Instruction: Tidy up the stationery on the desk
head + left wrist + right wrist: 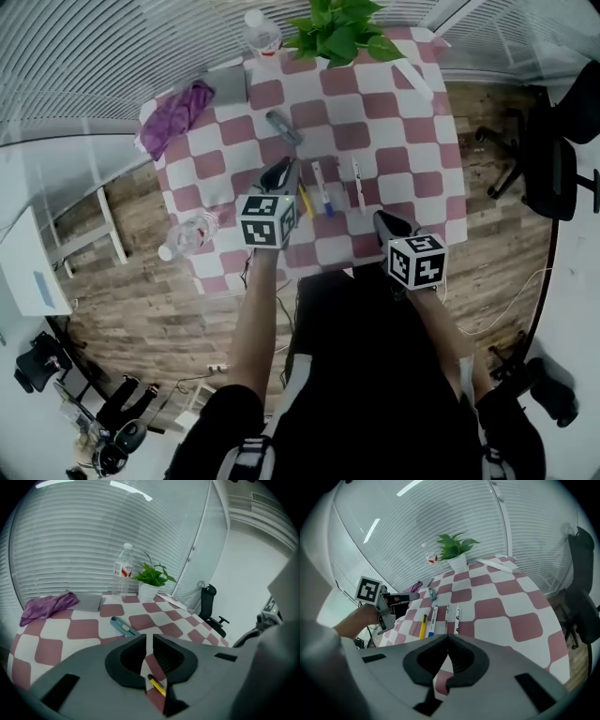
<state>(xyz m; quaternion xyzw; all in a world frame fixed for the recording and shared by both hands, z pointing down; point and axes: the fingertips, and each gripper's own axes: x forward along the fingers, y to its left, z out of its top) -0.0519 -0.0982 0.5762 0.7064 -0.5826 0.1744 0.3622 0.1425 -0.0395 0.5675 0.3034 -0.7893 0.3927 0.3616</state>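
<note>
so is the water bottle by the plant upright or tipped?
Upright: in the left gripper view the water bottle stands on its base, cap on top, next to the potted plant.

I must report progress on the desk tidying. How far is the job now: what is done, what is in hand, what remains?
Looks done: four pens lie side by side in a row on the checkered table. In hand: nothing; the left gripper and the right gripper are both shut and empty. Probably left: the utility knife lies alone farther back, apart from the row.
</note>
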